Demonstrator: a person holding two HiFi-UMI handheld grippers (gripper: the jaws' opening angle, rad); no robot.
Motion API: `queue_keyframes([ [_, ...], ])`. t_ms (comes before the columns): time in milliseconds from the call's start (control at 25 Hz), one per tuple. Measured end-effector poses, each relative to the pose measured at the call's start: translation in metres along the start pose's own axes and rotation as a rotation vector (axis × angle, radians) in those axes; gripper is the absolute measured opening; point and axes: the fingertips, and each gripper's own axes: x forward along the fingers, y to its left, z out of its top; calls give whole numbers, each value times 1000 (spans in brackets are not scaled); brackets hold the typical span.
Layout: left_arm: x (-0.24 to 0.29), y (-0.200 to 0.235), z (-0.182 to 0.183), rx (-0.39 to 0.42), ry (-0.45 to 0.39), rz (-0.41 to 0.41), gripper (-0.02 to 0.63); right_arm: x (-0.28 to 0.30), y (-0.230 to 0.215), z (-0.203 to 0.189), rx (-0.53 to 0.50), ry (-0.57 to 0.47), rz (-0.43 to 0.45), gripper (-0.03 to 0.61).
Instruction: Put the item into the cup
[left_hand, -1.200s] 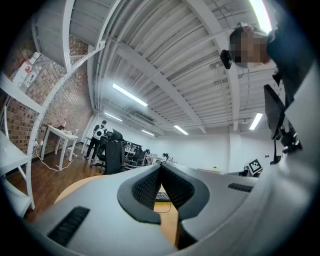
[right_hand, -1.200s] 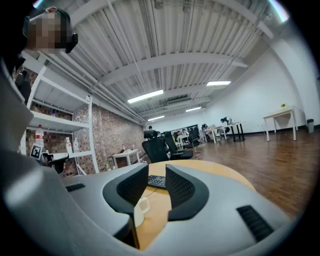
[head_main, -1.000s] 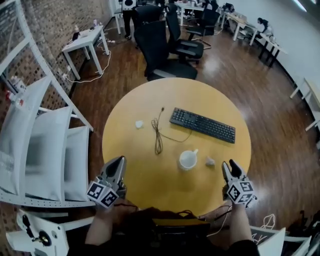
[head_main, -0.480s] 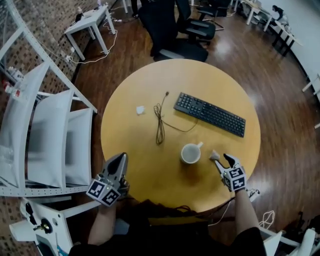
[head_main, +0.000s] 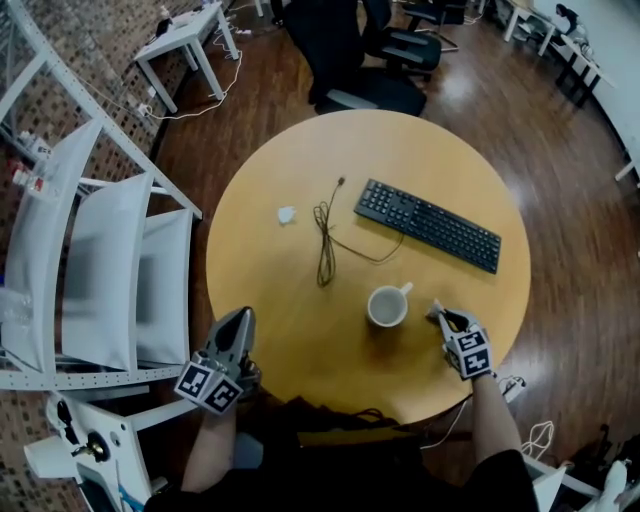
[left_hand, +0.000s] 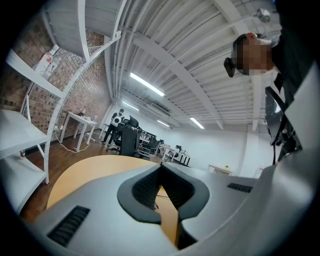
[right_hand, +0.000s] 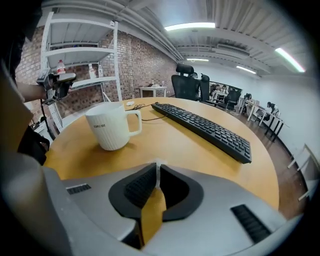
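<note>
– Just right of the white mug (head_main: 386, 306), the right gripper (head_main: 443, 317) is closing its jaws on the small white wad (head_main: 436, 310), low over the tabletop (head_main: 290, 330). How is that wad likely handling?

– Light and soft, probably. It is squashing to a sliver, so a pinch across its middle seems right, though it could be slipping free.

– Which view is adding something?

– The right gripper view is showing the sliver between the pads and the mug's ribbed side. Only the head view is showing the mug's open mouth, a second white wad (head_main: 287, 214), and the left gripper (head_main: 238, 320) waiting at the near edge, jaws together on nothing.
</note>
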Motion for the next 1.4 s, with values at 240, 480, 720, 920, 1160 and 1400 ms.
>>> queue_keyframes([
  [240, 5, -1, 4, -12, -10, -34, -6, -26, 12, 34, -79, -53, -8, 6],
  [480, 5, -2, 10, 15, -13, -85, -6, -59, 40, 89, -177, -139, -37, 6],
  [720, -12, 9, 17, 31, -21, -84, -6, -64, 76, 124, -263, -190, -40, 6],
  [920, -34, 28, 24, 31, -35, -58, -6, -52, 104, 138, -320, -197, -20, 8],
  [1160, -49, 47, 29, 27, -46, -38, -6, -34, 120, 142, -319, -168, 3, 46],
  [1400, -50, 45, 22, 11, -45, -49, -6, -34, 116, 139, -237, -180, 2, 67],
])
